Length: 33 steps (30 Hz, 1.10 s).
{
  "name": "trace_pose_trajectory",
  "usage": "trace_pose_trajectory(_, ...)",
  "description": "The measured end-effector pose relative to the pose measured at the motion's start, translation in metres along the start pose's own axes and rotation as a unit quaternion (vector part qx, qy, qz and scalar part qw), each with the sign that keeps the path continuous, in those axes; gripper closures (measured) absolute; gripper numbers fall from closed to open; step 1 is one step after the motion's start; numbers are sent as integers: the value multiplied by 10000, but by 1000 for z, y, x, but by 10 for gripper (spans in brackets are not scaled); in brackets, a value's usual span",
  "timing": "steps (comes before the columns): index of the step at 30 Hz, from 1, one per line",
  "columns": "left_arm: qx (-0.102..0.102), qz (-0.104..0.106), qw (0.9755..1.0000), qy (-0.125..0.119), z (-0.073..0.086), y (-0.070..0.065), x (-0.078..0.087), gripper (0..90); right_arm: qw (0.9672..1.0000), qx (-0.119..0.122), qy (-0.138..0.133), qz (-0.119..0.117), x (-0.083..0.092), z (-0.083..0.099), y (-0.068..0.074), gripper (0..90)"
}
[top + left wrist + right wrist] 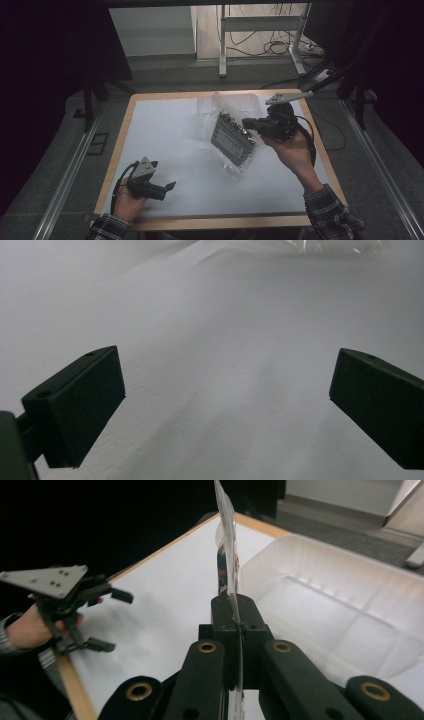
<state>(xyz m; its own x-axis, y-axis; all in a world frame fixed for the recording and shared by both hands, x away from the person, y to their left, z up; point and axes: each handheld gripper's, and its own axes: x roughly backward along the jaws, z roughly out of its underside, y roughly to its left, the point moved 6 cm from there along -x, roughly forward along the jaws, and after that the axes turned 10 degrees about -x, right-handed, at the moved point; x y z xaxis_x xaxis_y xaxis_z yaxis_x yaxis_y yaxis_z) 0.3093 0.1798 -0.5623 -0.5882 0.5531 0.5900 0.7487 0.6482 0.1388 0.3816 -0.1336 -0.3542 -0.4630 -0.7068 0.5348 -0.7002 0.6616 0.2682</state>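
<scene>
My right gripper [246, 123] holds a clear plastic bag [234, 139] with a dark grey, ribbed block inside, lifted and tilted above the middle right of the table. In the right gripper view the jaws [234, 606] are shut on the bag's edge, and the bag [225, 540] stands edge-on above them. My left gripper [164, 177] rests low at the table's front left, apart from the bag. Its jaws [227, 395] stand wide open over bare white surface, and it [114, 621] appears again at the left of the right gripper view.
A translucent plastic tray [345, 605] sits on the white table top [165, 135] behind the bag, toward the far edge. The table has a wooden rim [117, 150]. Beyond it are floor, cables and a metal frame [222, 45].
</scene>
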Motion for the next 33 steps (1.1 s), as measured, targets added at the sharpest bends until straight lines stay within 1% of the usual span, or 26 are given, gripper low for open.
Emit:
trace_pose_trajectory(5, 11, 5, 10000, -12, 0, 0, 0, 10, 9999, -42, -90, 85, 2, -11, -11, 888)
trace_pose_trajectory(10, 31, 43, 10000, -24, 0, 0, 0, 10, 9998, -146, -98, 19, 2, -19, -19, 888)
trace_pose_trajectory(15, 49, 84, 9999, -36, 0, -1, 0, 7, 9997, -174, -158, -68, 4, -28, -22, 888)
trace_pose_trajectory(23, 99, 92, 9999, -62, 0, 0, 0, 6, 9994, -166, -258, -134, 6, -45, -27, 888)
trace_pose_trajectory(25, 96, 72, 9999, -61, 0, 0, 0, 5, 9994, -176, -256, -146, 4, -52, -30, 888)
trace_pose_trajectory(28, 97, 74, 9999, -60, 0, 1, 0, 5, 9994, -181, -269, -156, 3, -57, -31, 888)
trace_pose_trajectory(29, 97, 72, 9999, -57, 0, 1, 0, 5, 9993, -181, -291, -153, 1, -61, -33, 888)
trace_pose_trajectory(33, 99, 72, 9999, -60, 0, 1, 0, 5, 9992, -191, -311, -138, -3, -68, -35, 888)
